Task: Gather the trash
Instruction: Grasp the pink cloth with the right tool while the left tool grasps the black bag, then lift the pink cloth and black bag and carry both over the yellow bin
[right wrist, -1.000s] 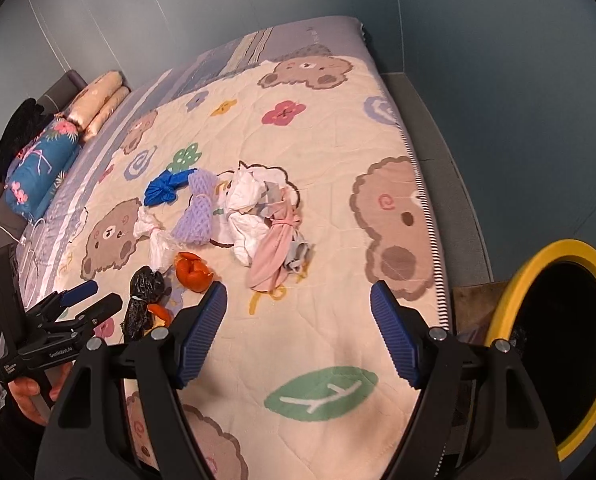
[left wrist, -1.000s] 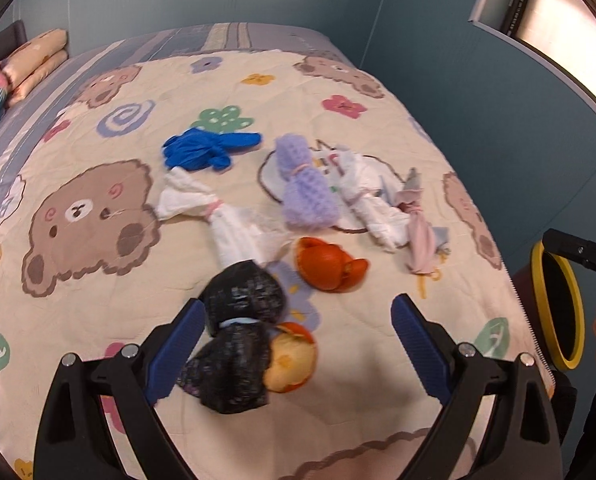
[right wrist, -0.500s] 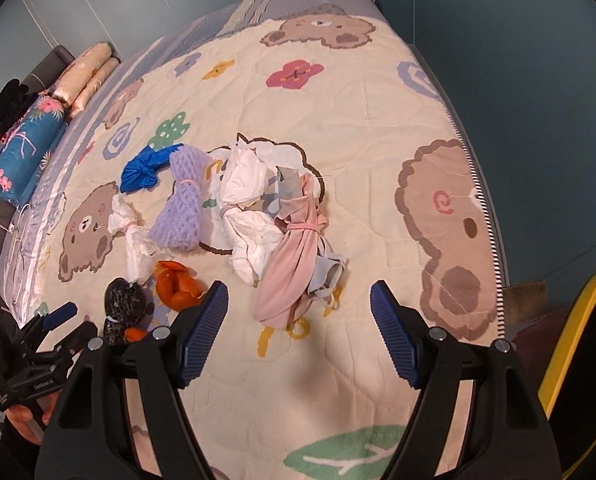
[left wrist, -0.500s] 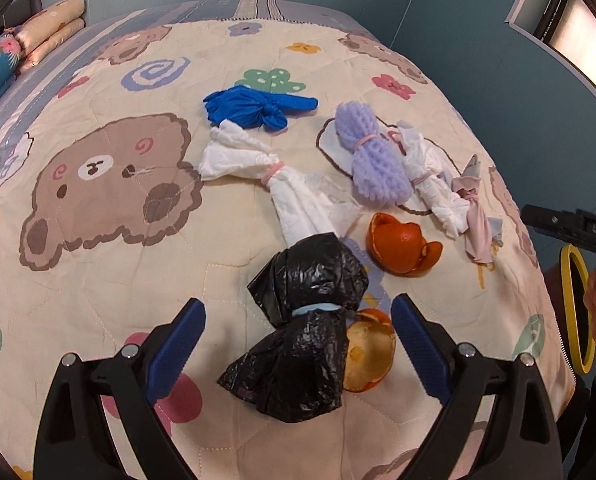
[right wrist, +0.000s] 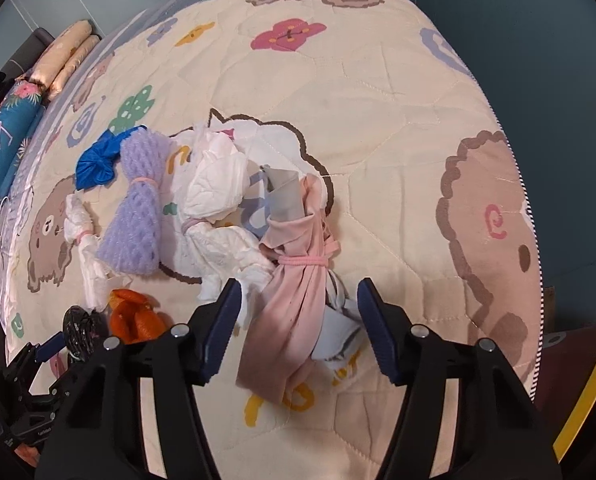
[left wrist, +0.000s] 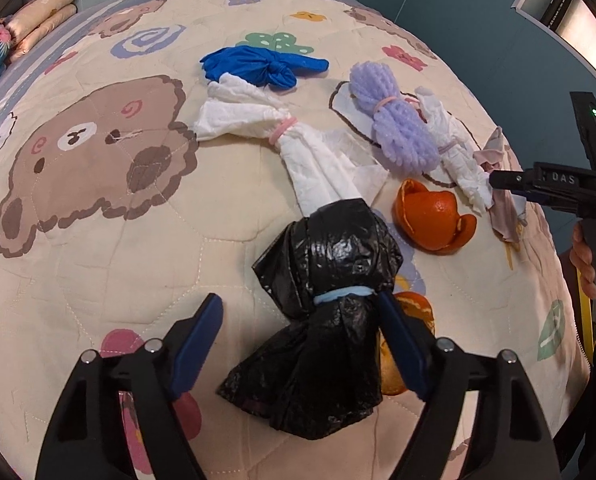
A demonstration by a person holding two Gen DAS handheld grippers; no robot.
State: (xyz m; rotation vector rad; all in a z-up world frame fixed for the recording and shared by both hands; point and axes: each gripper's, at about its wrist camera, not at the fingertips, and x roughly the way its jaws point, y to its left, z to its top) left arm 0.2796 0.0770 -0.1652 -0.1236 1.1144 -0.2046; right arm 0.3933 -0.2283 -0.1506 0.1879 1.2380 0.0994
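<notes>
Both grippers now nearer trash on quilt (left wrist: 98, 260). Left gripper (left wrist: 298, 340) spread wide around black bag (left wrist: 326, 320), right blue finger touching its tied neck. Right gripper (right wrist: 298, 322) spread, straddling pink cloth bundle (right wrist: 294, 304), not clamped.

Bed quilt (left wrist: 98, 264) with bear print filling the frame, black bag (left wrist: 322, 320) lower centre, orange peel (left wrist: 432, 220) right of centre, white bundle (left wrist: 282, 144), blue bundle (left wrist: 258, 66) and purple bundle (left wrist: 394, 128) upper centre, pink cloth (right wrist: 298, 300) lower centre.
</notes>
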